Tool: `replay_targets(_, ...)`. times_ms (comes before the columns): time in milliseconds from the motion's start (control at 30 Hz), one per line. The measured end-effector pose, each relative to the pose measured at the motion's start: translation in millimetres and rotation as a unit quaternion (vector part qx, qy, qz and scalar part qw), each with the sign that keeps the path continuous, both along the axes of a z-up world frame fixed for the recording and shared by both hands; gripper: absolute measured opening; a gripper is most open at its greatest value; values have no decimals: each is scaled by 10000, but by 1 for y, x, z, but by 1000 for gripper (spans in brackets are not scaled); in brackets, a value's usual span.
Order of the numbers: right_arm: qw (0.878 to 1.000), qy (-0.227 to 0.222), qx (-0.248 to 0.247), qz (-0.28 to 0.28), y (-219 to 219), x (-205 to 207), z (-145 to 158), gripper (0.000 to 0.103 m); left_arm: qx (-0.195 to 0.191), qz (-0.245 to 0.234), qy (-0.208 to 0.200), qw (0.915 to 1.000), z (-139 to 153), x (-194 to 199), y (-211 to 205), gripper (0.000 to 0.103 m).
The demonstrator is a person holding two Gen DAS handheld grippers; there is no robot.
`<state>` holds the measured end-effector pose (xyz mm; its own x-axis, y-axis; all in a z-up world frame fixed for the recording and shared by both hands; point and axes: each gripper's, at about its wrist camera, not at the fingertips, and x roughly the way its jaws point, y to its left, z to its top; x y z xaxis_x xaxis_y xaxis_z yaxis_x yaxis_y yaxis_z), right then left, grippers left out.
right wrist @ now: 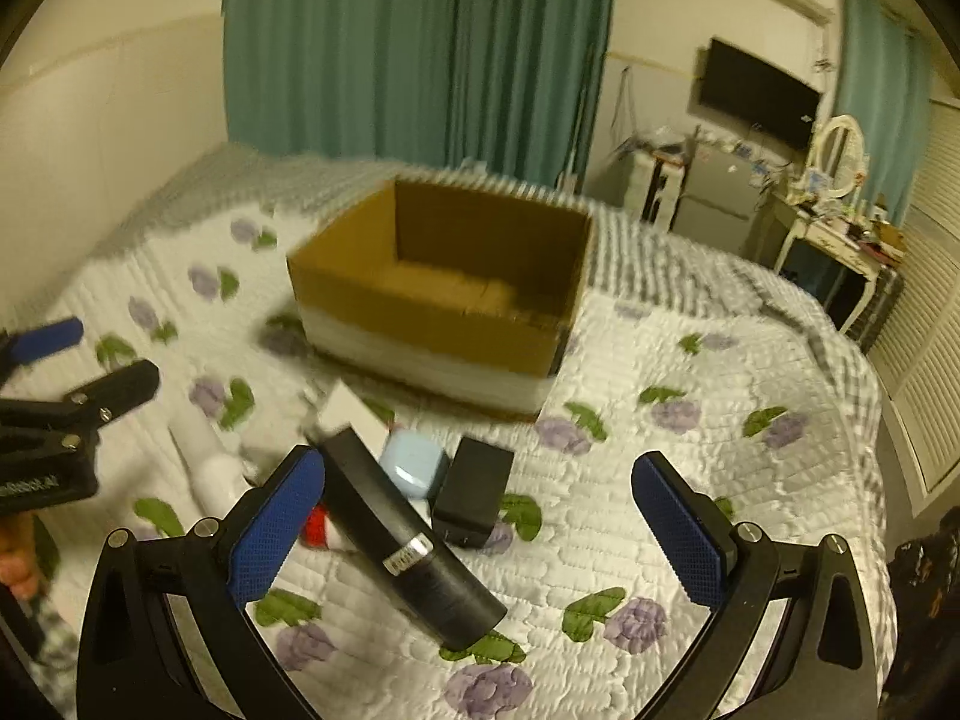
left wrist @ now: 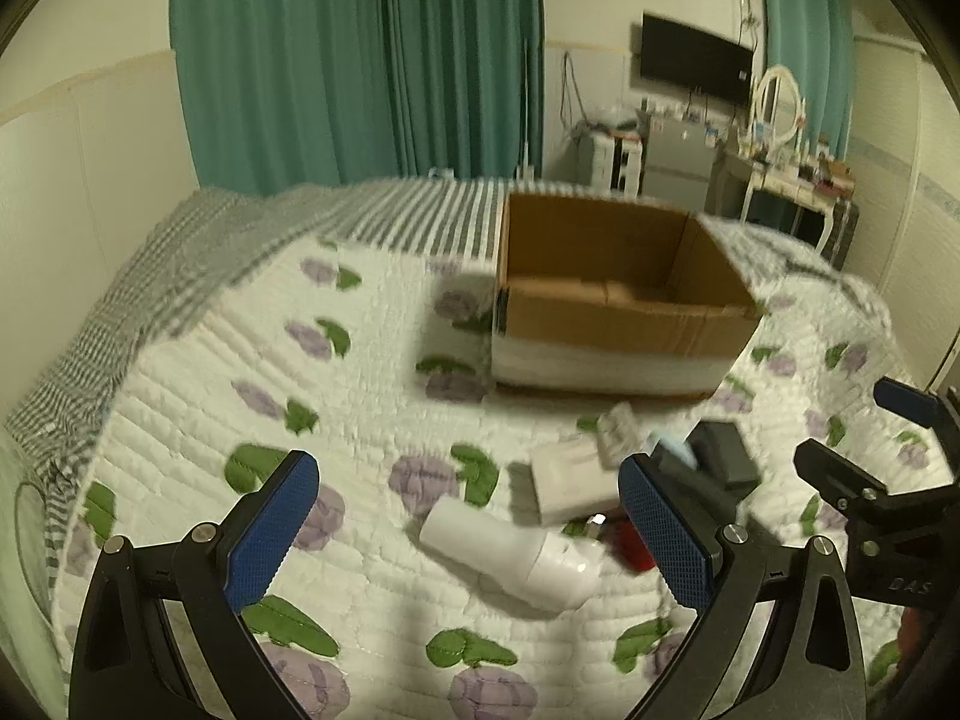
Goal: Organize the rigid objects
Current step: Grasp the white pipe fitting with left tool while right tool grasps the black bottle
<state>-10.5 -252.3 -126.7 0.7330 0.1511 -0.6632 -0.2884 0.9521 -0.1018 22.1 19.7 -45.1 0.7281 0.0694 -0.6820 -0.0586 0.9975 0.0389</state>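
My left gripper (left wrist: 468, 531) held low, jaws spread wide and empty, my right gripper (right wrist: 480, 531) alongside, jaws equally wide

A: What can't you make out near the cardboard box (left wrist: 624, 324)?

B: Its edges are smeared by motion blur in both views. In front of it, a small clear packet (left wrist: 615, 423) is too blurred to identify.

A: And the red object (left wrist: 630, 543) further in front of the box?

B: Mostly hidden behind the left gripper's (left wrist: 468, 525) pad; in the right wrist view a long black cylinder (right wrist: 408, 540) covers it.

A: The right gripper (right wrist: 477, 525)?

B: In the left wrist view it is cut off by the frame's right edge.

A: Beyond the box?

B: The dresser clutter (right wrist: 840, 222) is too small to tell.
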Motion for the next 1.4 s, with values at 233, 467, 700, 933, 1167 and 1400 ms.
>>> replay_targets(233, 9933, 980, -122, 606, 19, 20, -64, 86, -15, 72, 610, 9981, -35, 11, 6, 102)
replay_targets(467, 9882, 1262, -325, 799, 29, 25, -87, 76, -23, 58, 802, 9968, -48, 15, 4, 100)
replay_targets(700, 9906, 1151, -133, 727, 20, 18, -72, 44, -109, 188, 1023, 9945, -58, 21, 5, 99)
replay_targets(933, 9931, 991, 41, 621, 11, 17, -62, 42, -587, 406, 1522, 9858, -79, 39, 10, 99)
replay_targets(1167, 9935, 930, 110, 641, 10, 15, -57, 39, -721, 150, 1770, 9815, -88, 45, -5, 86)
replay_targets(1400, 9951, 780, 255, 549, 3, 11, -47, 13, -616, -294, 1813, 9811, -85, 38, -26, 48)
